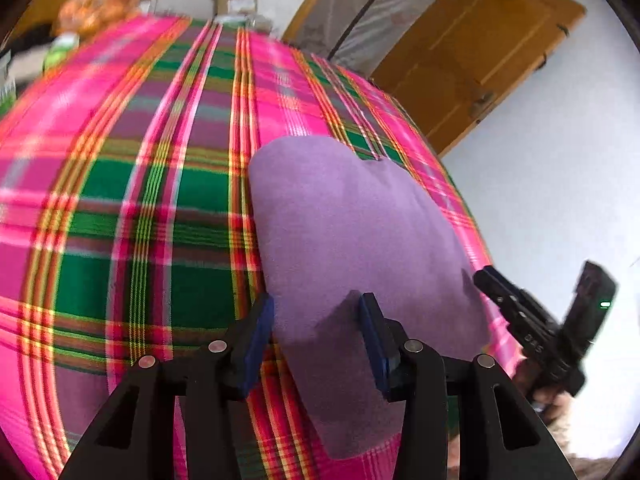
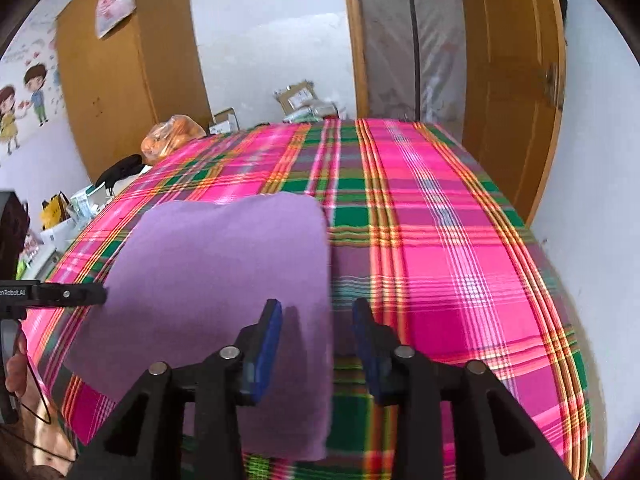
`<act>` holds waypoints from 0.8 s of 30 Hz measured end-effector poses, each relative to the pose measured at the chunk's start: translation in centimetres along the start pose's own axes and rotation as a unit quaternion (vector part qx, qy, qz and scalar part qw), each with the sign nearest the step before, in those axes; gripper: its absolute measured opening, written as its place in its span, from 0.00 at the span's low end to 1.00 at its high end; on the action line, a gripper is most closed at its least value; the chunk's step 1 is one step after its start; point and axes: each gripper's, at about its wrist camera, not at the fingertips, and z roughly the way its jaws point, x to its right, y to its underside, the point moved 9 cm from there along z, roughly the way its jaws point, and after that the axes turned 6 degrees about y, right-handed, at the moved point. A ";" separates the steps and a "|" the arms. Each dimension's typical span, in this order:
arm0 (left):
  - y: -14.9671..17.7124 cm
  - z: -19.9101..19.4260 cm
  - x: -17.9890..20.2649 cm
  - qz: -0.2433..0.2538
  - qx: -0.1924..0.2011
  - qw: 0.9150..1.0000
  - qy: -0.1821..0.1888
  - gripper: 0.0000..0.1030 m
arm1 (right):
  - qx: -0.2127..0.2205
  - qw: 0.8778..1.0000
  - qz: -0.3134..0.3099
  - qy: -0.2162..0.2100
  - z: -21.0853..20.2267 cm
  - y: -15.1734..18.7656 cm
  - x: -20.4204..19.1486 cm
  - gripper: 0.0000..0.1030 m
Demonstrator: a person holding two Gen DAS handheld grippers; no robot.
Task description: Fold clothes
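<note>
A purple cloth (image 1: 352,248) lies flat on the pink and green plaid tablecloth (image 1: 120,200), its surface smooth and its edges straight. My left gripper (image 1: 316,314) is open above the cloth's near left edge, with nothing held between its blue pads (image 1: 258,332). In the right wrist view the same purple cloth (image 2: 224,280) shows its right edge running between the fingers of my right gripper (image 2: 318,308), which is open and empty above it. The left gripper (image 2: 86,294) pokes in from the left at the cloth's edge. The right gripper (image 1: 488,280) appears at the cloth's right side.
A bag of oranges (image 2: 172,136) and cardboard boxes (image 2: 298,98) sit past the table's far edge. Clutter and packets (image 2: 68,208) line the left side. A wooden door (image 2: 512,80) stands to the right, near the table corner. A hand (image 1: 552,396) holds the right gripper.
</note>
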 end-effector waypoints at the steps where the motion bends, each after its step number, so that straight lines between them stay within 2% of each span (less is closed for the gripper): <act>1: -0.1 0.0 -0.3 -0.014 -0.006 1.000 0.013 0.45 | -0.009 1.000 0.005 -0.007 0.4 -0.1 0.4 0.38; 3: -0.3 0.1 -0.8 -0.039 -0.017 0.998 0.038 0.45 | -0.025 0.999 0.013 -0.027 1.1 -0.1 0.9 0.41; 5: -0.6 0.3 -1.3 -0.057 -0.026 0.997 0.053 0.45 | -0.045 0.997 0.030 -0.060 2.0 -0.2 1.1 0.51; 7: -0.9 0.6 -1.6 -0.079 -0.034 0.993 0.080 0.45 | -0.066 0.992 0.050 -0.096 2.9 -0.2 1.2 0.52; 9: -1.1 1.0 -1.7 -0.104 -0.046 0.988 0.107 0.57 | -0.086 0.987 0.063 -0.119 3.8 -0.2 1.2 0.52; 11: -1.2 1.5 -1.8 -0.124 -0.057 0.982 0.128 0.60 | -0.102 0.983 0.075 -0.132 4.6 -0.2 1.5 0.55; 13: -1.3 1.9 -1.9 -0.130 -0.067 0.980 0.135 0.60 | -0.110 0.979 0.087 -0.151 5.0 -0.5 1.8 0.56; 17: -2.1 2.7 -1.4 -0.122 -0.072 0.981 0.136 0.61 | -0.121 0.973 0.085 -0.179 5.6 -1.0 1.5 0.57; 19: -2.3 3.0 -1.1 -0.120 -0.072 0.980 0.141 0.64 | -0.124 0.971 0.076 -0.191 5.7 -1.2 1.1 0.61; 24: -2.6 3.6 -0.6 -0.115 -0.072 0.978 0.156 0.69 | -0.132 0.961 0.067 -0.236 6.0 -1.6 -0.9 0.61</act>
